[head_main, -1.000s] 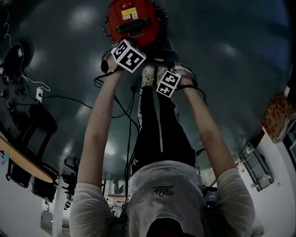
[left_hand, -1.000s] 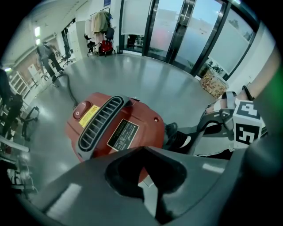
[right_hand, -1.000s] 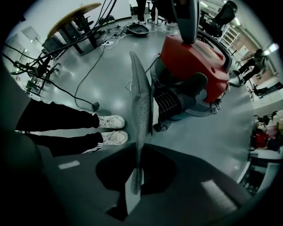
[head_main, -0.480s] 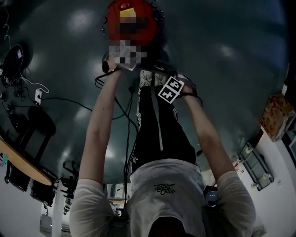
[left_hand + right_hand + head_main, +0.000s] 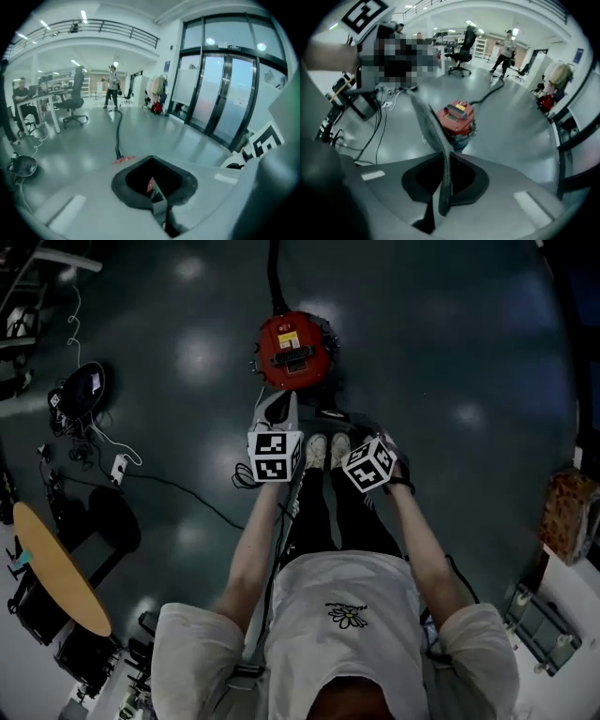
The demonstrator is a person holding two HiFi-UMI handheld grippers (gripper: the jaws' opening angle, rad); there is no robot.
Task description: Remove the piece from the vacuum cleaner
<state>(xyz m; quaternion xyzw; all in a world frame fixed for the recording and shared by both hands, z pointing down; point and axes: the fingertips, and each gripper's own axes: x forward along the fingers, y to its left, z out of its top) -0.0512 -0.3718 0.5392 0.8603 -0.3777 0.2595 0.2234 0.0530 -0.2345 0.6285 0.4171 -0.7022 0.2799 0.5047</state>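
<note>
Right gripper view: right tool (image 5: 443, 206) clamped on piece (image 5: 438, 140). Piece is thin grey curved strip, lower end nipped between jaws, rest rising up and left.

Left gripper view: left tool (image 5: 159, 206) jaws together, nothing seen between them.

Head view: both tools side by side above person's shoes (image 5: 323, 451), near each other, apart. Red round vacuum cleaner (image 5: 292, 351) on floor ahead, well apart from piece; black hose (image 5: 274, 273) leads away beyond it.

Judgement: removal looks done, piece free of cleaner. At most, setting piece down remains.
</note>
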